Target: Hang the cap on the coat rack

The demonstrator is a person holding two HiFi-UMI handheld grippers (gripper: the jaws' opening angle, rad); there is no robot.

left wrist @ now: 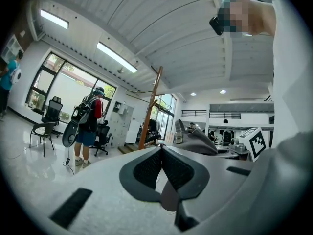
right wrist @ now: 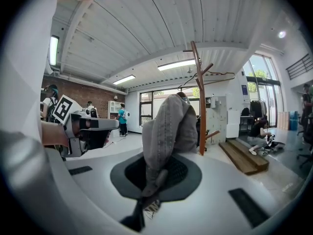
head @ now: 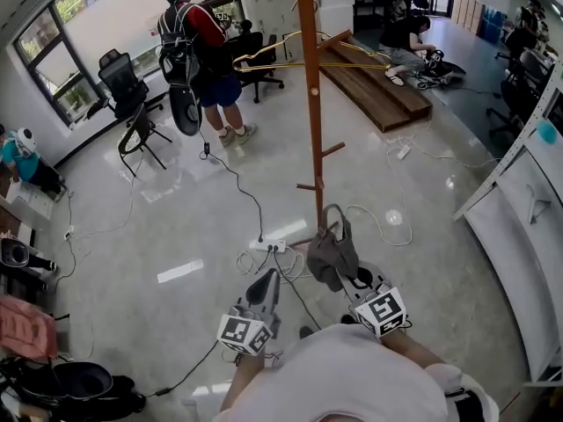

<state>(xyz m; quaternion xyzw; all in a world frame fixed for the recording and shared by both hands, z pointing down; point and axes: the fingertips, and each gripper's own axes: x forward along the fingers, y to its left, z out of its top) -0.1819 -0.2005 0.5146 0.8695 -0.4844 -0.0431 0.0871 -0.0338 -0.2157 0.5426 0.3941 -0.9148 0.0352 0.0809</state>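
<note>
Nearest us, our right claw (right wrist: 155, 175) clenches the grey cap (right wrist: 168, 126), near the coat rack (head: 310, 86); our left claw (left wrist: 161, 151) is clenched, empty. The floppy fabric could slip, or miss a short peg (head: 332, 150).

No legible words, numbers or brand names, only wordless square black-and-white markers (head: 382, 311)

Left gripper (head: 270, 278) seemingly closed; right gripper (head: 354, 281) clamped.
</note>
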